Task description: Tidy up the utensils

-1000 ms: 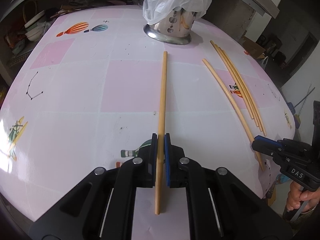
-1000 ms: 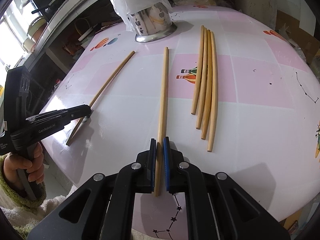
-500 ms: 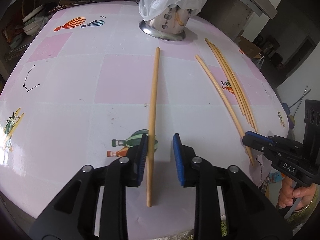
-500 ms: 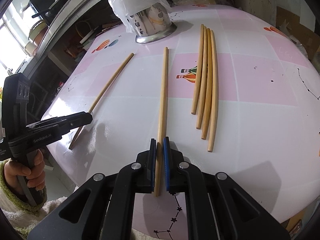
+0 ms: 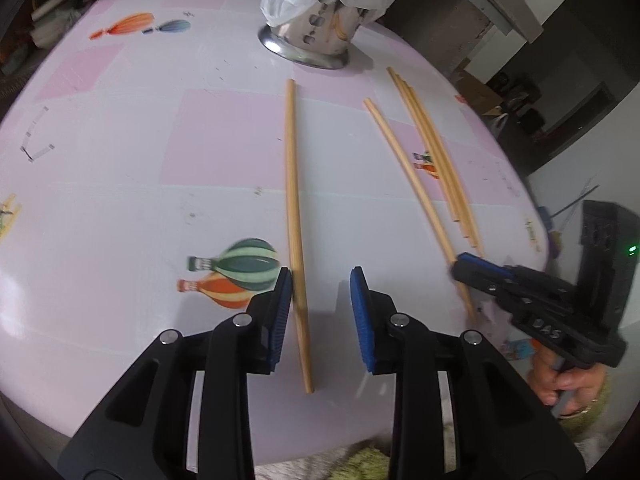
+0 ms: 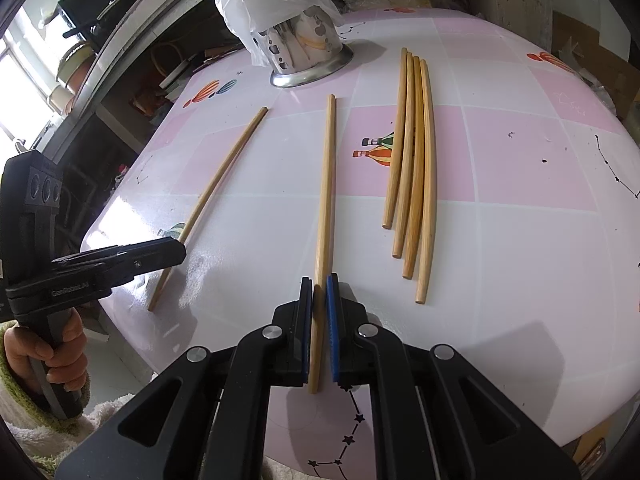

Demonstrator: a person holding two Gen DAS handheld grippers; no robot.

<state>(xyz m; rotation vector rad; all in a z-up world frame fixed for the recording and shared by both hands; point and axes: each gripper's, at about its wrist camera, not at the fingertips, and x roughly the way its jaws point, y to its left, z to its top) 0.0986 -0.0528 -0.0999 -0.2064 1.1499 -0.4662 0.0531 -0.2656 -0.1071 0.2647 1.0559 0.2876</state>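
Observation:
A wooden chopstick (image 5: 294, 200) lies on the pink and white table (image 5: 120, 160), its near end between the fingers of my left gripper (image 5: 320, 276). The jaws are opening; the stick rests against the left pad, clear of the right one. From the right wrist view this chopstick (image 6: 224, 172) runs under the left gripper (image 6: 176, 254). My right gripper (image 6: 320, 284) is shut on the near end of a second chopstick (image 6: 326, 184), which lies flat pointing at the holder. The left wrist view shows the right gripper (image 5: 466, 266) on that chopstick (image 5: 404, 164).
Several more chopsticks (image 6: 412, 160) lie side by side to the right. A perforated metal holder (image 6: 304, 52) under a white plastic bag stands at the table's far side. The table edge runs just below both grippers. Cluttered shelves stand beyond the left edge.
My left gripper went from shut on its chopstick to open, leaving the stick flat on the table, and tilted slightly. The right gripper kept its grip and did not move.

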